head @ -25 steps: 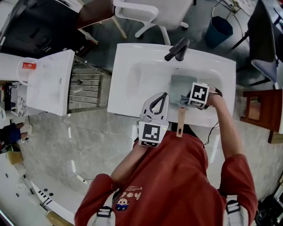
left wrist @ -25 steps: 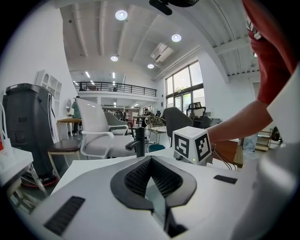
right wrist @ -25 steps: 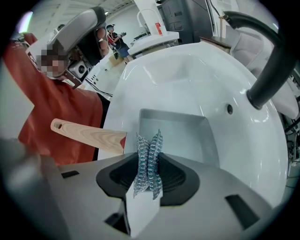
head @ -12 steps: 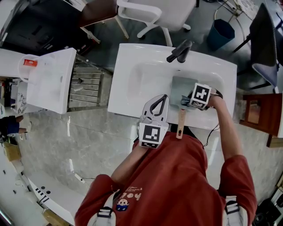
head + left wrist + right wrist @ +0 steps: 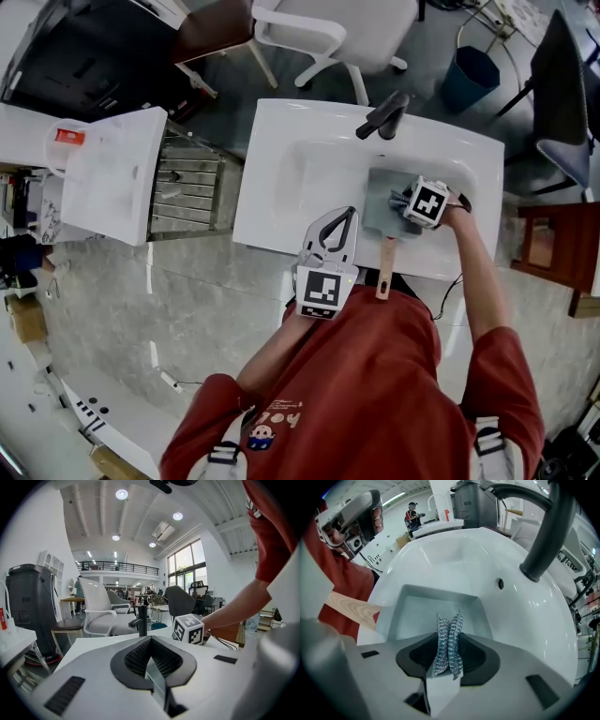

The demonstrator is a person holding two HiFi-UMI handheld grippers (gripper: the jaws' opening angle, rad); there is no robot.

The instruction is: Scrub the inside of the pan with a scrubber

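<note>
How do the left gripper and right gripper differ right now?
The left gripper is shut on nothing; the right gripper is shut on the metal scrubber. The left gripper hangs at the front rim of the sink, outside the basin; the right gripper reaches into the basin, over the grey pan. Both have their jaws together.
</note>
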